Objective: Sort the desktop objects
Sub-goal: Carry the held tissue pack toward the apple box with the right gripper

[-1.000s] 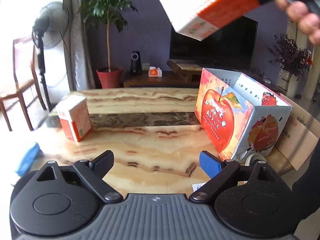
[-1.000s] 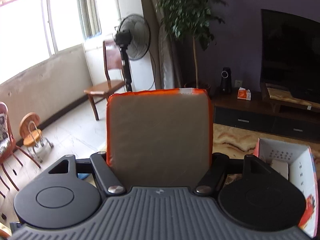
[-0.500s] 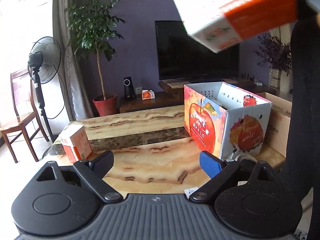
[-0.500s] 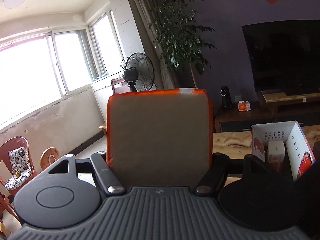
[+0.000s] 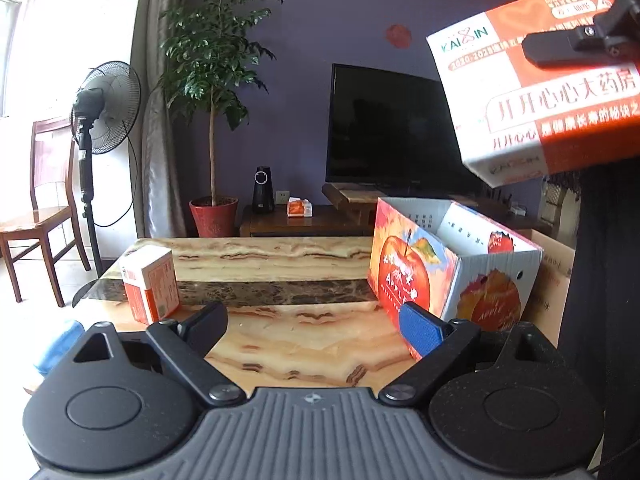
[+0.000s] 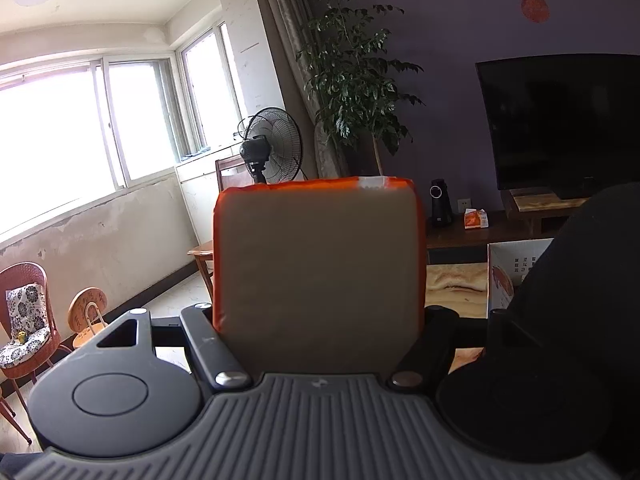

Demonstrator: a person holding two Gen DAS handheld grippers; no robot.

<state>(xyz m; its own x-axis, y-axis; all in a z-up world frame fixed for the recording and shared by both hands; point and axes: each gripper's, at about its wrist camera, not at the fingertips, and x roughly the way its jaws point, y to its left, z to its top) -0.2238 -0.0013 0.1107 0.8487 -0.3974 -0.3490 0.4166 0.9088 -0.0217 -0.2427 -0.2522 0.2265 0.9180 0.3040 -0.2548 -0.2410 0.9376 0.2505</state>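
Left gripper jaws spread wide, nothing between them, over marble table. Small orange-white box stands ahead-left of the left finger. Open apple carton sits ahead-right, just past the blue pad. Up high on the right, right gripper finger presses an orange-white pharmacy box, held in the air above the carton.

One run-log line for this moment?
right hand-held gripper: shut on orange-white box, aloft | left hand-held gripper: open, empty | apple carton: open on table
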